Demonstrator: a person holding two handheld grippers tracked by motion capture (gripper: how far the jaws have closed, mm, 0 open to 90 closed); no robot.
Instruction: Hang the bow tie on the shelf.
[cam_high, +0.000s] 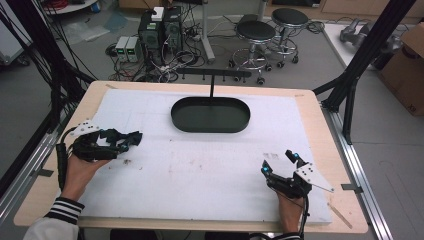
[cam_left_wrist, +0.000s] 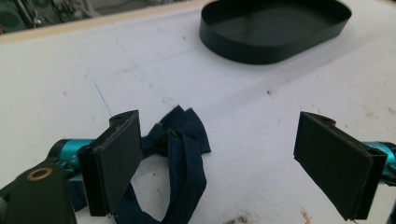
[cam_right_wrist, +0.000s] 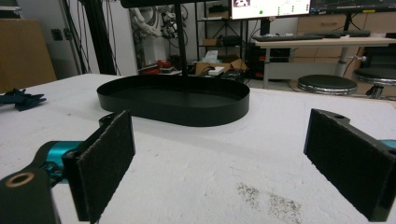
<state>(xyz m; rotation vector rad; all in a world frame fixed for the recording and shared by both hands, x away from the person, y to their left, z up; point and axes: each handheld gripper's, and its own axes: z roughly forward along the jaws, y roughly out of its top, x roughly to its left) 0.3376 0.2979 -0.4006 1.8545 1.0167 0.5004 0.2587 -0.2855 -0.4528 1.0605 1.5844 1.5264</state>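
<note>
The black tray (cam_high: 210, 114) at the far middle is empty. Left gripper (cam_left_wrist: 219, 158) is spread around a navy cloth (cam_left_wrist: 180, 158); right gripper (cam_right_wrist: 219, 163) is spread over bare mat (cam_high: 200, 170).

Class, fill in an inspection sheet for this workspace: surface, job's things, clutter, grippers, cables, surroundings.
Surface: white mat on wooden table, faint dirty marks.
Job's things: dark blue fabric strip, crumpled, by the left gripper's jaw; black oval metal tray, empty.
Clutter: nothing seen.
Grippers: left gripper open over the strip; right gripper open, holding nothing.
Cables: tangle on the floor behind the table.
Surroundings: two black round stools, cardboard box.
</note>
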